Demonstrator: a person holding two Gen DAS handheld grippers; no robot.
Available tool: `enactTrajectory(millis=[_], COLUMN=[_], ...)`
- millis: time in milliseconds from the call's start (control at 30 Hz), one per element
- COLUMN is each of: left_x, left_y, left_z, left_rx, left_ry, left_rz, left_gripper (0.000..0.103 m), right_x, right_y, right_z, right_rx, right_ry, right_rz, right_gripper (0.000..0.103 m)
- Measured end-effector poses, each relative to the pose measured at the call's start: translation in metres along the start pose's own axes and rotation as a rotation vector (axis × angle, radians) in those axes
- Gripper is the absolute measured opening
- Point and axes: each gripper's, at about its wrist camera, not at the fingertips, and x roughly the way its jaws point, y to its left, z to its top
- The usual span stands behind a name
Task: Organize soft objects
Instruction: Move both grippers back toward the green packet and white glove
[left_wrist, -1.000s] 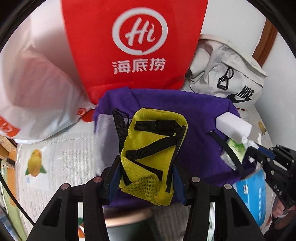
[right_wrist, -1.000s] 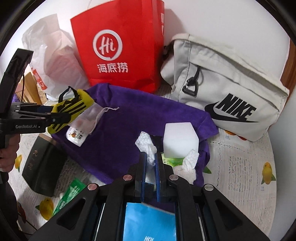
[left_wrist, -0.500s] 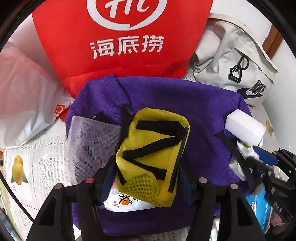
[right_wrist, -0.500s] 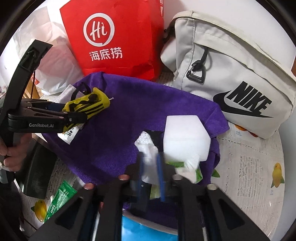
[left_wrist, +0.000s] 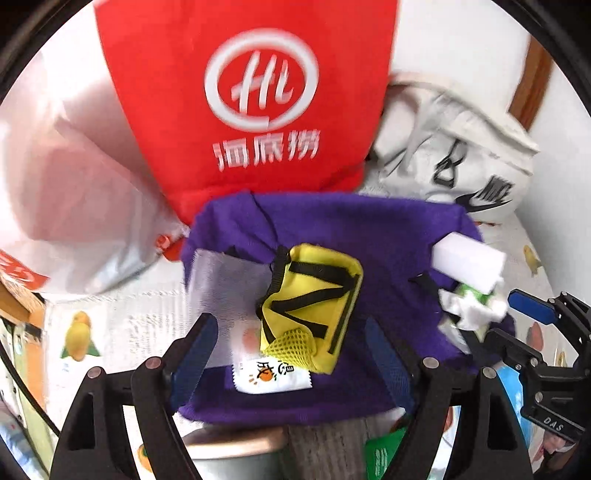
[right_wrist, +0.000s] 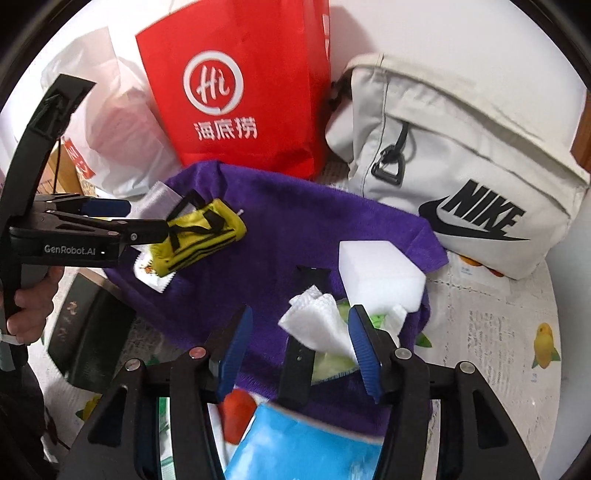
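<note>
A purple towel lies spread on the table. On it lies a yellow pouch with black straps, over a white sachet and a grey mesh bag. My left gripper is open, its fingers either side of the pouch and apart from it. On the towel's right side sit a white sponge block and a white tissue with a green packet. My right gripper is open around the tissue.
A red paper bag stands behind the towel, a white plastic bag to its left, a cream Nike bag to its right. A dark box lies left of the towel, a blue packet at the near edge.
Both grippers have opened. The left one let go of the yellow pouch, which now lies on the towel. The right one let go of the tissue. Both have pulled back slightly.
</note>
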Motion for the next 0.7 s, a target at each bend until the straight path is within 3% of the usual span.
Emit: enactTrajectory(millis=[267, 467, 600, 700], left_x=[-0.077, -0.118, -0.164, -0.197], left_y=[0.006, 0.009, 0.006, 0.002], left_z=[-0.04, -0.084, -0.114, -0.128], left_rx=[-0.061, -0.151, -0.136, -0.115], left_ry=[-0.137, -0.069, -0.081, -0.102], left_rz=[-0.023, -0.062, 0.019, 0.049], left_gripper=[0.081, 0.081, 0.081, 0.081], right_x=[-0.063, -0.108, -0.134, -0.153], right_y=[0.014, 0.028, 0.026, 0.025], right_z=[-0.026, -0.062, -0.084, -0.095], right_rx=[0.005, 0.046, 0.093, 0.092], right_ry=[-0.095, -0.154, -0.168, -0.197], right_rz=[0.0, 0.039, 0.093, 0.065], right_gripper=[0.054, 0.054, 0.054, 0.054])
